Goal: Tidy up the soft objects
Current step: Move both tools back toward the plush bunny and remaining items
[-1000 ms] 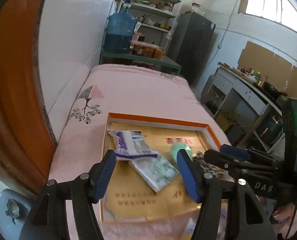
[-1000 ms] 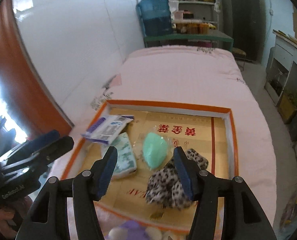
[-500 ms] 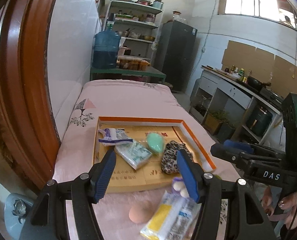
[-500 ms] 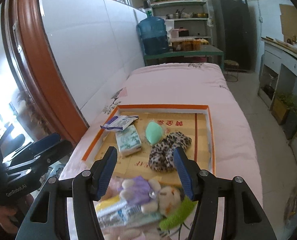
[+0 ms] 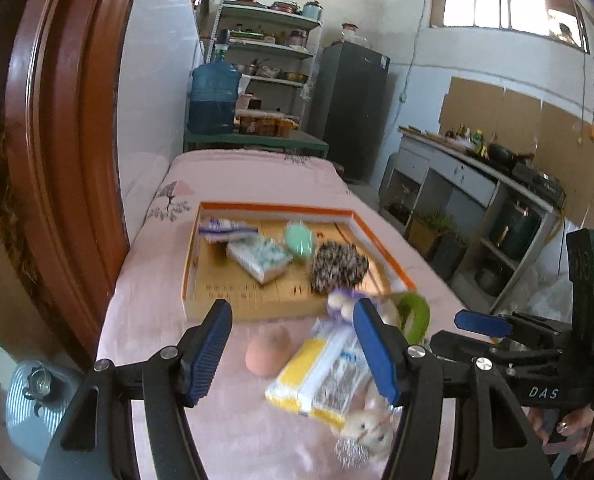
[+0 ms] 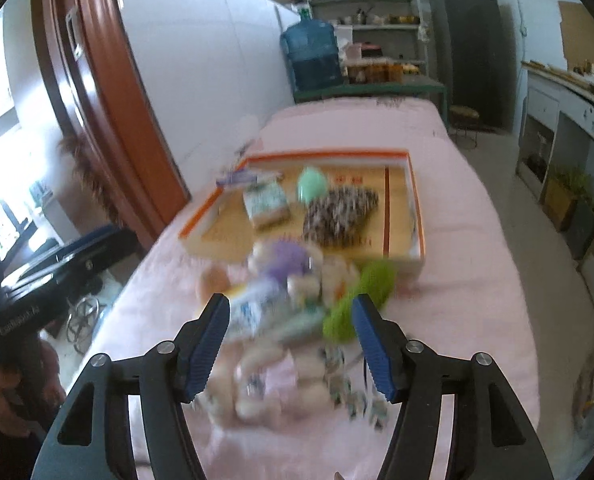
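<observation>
Left claw (image 5: 293, 344) and right claw (image 6: 291, 344) gape, empty.

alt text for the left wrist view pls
The open, empty left gripper hovers over a pink-covered bed where a peach sponge and yellow-and-white packet lie loose. Behind them, an orange-rimmed tray holds a leopard-print pouch and other soft packets.

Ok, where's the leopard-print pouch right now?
In the left wrist view the leopard-print pouch lies inside the orange-rimmed box, at its near right corner, just right of the mint-green item.
</observation>
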`<control>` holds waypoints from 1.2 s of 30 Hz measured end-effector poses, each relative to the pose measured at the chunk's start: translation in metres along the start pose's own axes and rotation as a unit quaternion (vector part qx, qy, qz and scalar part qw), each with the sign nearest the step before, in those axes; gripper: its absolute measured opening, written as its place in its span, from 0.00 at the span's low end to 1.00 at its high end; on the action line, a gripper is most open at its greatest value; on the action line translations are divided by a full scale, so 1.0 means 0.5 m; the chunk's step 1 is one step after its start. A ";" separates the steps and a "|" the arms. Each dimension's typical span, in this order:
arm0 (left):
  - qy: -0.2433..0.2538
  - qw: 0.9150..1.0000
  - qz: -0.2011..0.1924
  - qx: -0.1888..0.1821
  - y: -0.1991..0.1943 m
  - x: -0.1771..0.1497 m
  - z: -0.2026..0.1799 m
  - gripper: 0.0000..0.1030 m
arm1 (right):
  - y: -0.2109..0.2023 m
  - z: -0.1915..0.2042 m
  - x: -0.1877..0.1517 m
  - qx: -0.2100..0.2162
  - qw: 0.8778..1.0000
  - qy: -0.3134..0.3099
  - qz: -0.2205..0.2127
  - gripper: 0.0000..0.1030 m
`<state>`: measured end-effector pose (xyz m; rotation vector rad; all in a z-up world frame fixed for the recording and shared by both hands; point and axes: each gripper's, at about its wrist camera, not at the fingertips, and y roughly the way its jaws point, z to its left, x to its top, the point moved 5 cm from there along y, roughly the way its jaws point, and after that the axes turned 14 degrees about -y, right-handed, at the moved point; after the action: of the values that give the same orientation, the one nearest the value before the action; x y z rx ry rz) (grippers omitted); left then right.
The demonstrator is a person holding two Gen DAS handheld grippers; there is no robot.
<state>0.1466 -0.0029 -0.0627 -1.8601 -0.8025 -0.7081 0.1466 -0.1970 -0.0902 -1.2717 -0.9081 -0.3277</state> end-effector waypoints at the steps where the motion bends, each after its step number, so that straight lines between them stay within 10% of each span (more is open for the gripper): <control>1: 0.004 1.000 0.005 0.000 0.001 -0.014 0.001 0.61 | 0.001 0.004 -0.022 -0.003 1.000 -0.003 0.007 0.64; 12: -0.012 0.999 0.039 -0.008 0.003 -0.094 0.018 0.61 | 0.025 0.063 -0.150 -0.025 0.991 -0.114 0.060 0.66; 25: 0.046 0.995 0.086 -0.015 0.045 -0.116 -0.013 0.61 | 0.129 0.142 -0.136 -0.053 0.930 -0.359 0.063 0.65; 30: 0.097 0.987 0.122 -0.039 0.089 -0.124 -0.032 0.61 | 0.134 0.129 -0.135 -0.005 0.940 -0.334 0.064 0.35; 36: 0.153 0.972 0.157 -0.081 0.125 -0.147 -0.049 0.61 | 0.095 0.109 -0.155 0.005 0.952 -0.298 0.070 0.33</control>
<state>0.1468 -0.0623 -0.1425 -1.9029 -0.2516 -0.8467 0.1082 -0.1525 -0.1782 -1.4448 -1.3134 0.1908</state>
